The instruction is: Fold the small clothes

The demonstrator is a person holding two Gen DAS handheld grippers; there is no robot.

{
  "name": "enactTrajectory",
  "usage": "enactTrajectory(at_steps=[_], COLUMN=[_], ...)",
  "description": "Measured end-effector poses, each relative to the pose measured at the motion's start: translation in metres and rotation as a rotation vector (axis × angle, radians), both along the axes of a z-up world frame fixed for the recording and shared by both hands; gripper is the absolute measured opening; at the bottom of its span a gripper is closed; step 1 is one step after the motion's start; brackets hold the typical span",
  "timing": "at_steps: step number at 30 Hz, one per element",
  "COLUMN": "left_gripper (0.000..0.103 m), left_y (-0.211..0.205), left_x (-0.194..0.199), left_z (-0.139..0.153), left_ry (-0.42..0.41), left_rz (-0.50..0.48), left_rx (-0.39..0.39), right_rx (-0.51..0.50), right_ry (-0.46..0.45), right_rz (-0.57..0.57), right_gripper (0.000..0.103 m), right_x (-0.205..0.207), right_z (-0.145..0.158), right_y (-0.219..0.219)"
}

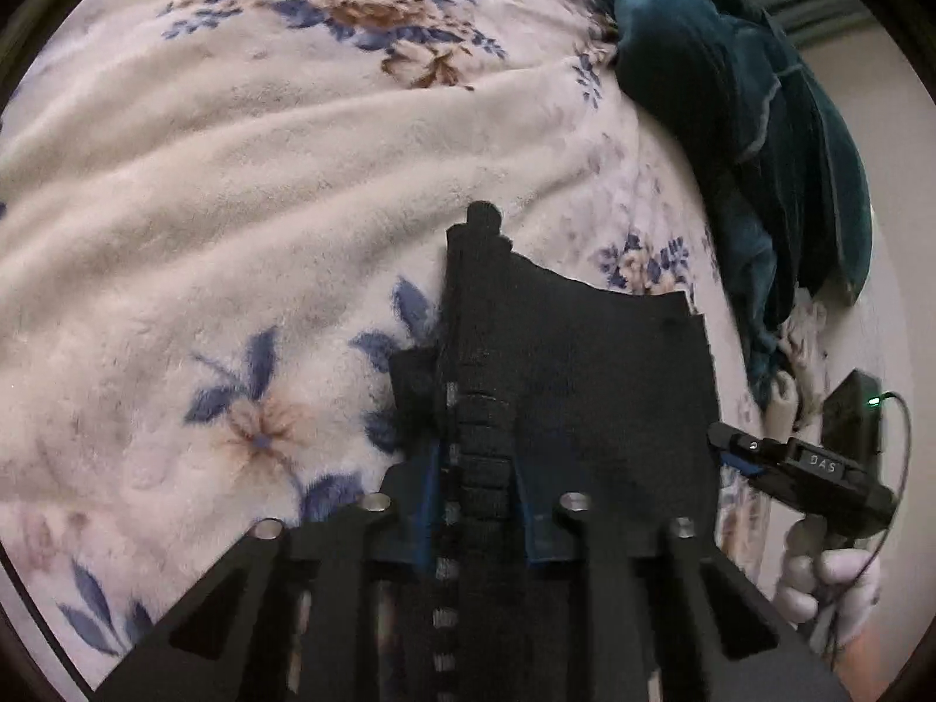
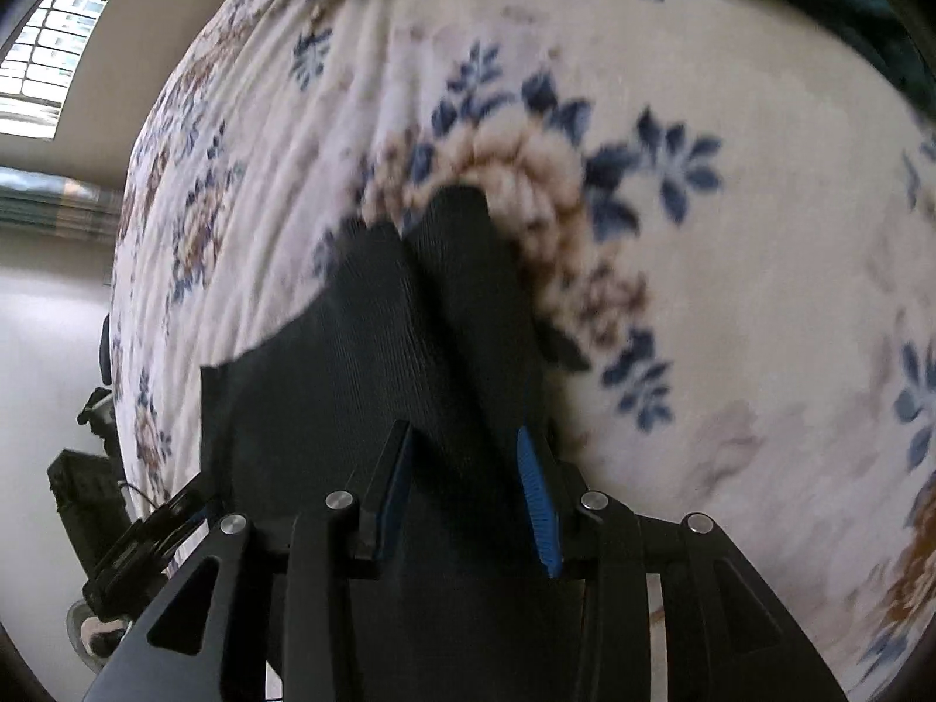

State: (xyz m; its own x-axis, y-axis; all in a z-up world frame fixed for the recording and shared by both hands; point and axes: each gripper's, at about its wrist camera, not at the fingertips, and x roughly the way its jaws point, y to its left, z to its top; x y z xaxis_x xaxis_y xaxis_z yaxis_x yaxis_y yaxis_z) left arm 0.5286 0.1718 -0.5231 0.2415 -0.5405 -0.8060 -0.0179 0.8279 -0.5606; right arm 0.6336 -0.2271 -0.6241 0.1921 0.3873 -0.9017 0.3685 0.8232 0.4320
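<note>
left gripper (image 1: 474,503) clenched on small black ribbed knit garment (image 1: 608,380); right gripper (image 2: 468,497) jaws apart around it, pressing unclear | step: mid-fold on cream floral fleece blanket (image 1: 234,175) | next: lay flat, release

"DAS" stands on the right tool (image 1: 716,439), in white letters

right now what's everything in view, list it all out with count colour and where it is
blanket: one, cream with blue and tan flowers, spread under everything
black garment: one, black, on the blanket, stretched between both grippers
teal fabric: one heap, dark teal, at the blanket's far edge
window: one, bright, upper left in the right wrist view
left gripper: one, black with blue pads, closed on the black garment
right gripper: one, black with blue pads, garment between its jaws
gloved hand: one, white, holding the right gripper
</note>
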Motion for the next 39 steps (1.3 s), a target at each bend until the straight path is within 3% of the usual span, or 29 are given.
enactTrajectory(at_steps=[1,2,6,8,10,11,12,14,15,19,21,24,31,36,38,39], left_gripper=[0.013,0.013,0.018,0.031,0.072,0.077,0.077,0.079,0.08,0.08,0.08,0.08,0.081,0.08,0.048,0.025], left_y=[0.001,0.004,0.01,0.01,0.016,0.02,0.021,0.023,0.023,0.009,-0.005,-0.03,-0.058,-0.047,-0.041,-0.036], left_x=[0.0,0.001,0.001,-0.005,-0.022,-0.038,-0.051,-0.092,-0.115,-0.191,-0.214,-0.228,-0.213,-0.209,-0.205,-0.2], left_z=[0.0,-0.003,-0.005,0.01,0.033,0.047,0.055,0.067,0.069,0.051,0.034,0.008,-0.035,-0.034,-0.026,-0.02], left_ry=[-0.01,-0.012,0.03,0.022,-0.007,-0.021,-0.027,-0.014,0.003,0.119,0.169,0.175,0.142,0.112,0.059,0.038], left_rz=[0.006,0.016,0.034,0.023,0.036,0.061,0.078,0.125,0.15,0.263,0.299,0.362,0.53,0.708,0.743,0.73], left_rx=[0.012,0.021,-0.028,-0.038,-0.089,-0.107,-0.126,-0.159,-0.168,-0.221,-0.253,-0.259,-0.274,-0.301,-0.276,-0.264], right_rx=[-0.012,-0.029,-0.079,-0.051,-0.001,0.016,0.032,0.05,0.062,0.065,0.085,0.128,0.26,0.385,0.375,0.367], right_ry=[-0.021,-0.043,-0.027,-0.007,0.003,0.01,0.013,-0.006,-0.005,0.062,0.079,0.076,0.077,0.084,0.057,0.044], right_rz=[-0.002,-0.001,-0.046,-0.028,-0.01,-0.003,0.01,0.038,0.063,0.129,0.151,0.173,0.239,0.332,0.353,0.358], right_gripper=[0.025,0.004,0.002,0.003,0.006,0.014,0.037,0.074,0.082,0.083,0.084,0.088,0.088,0.089,0.088,0.071], right_x=[-0.002,-0.003,-0.001,0.002,0.001,-0.001,-0.005,-0.019,-0.029,-0.067,-0.077,-0.073,0.015,0.06,0.066,0.065], right_z=[0.001,0.003,0.0,-0.002,0.004,0.007,0.012,0.024,0.028,0.032,0.029,0.017,-0.041,-0.075,-0.079,-0.079], right_y=[0.001,0.002,-0.008,-0.007,-0.01,-0.011,-0.014,-0.02,-0.023,-0.032,-0.038,-0.046,-0.036,0.005,0.023,0.028])
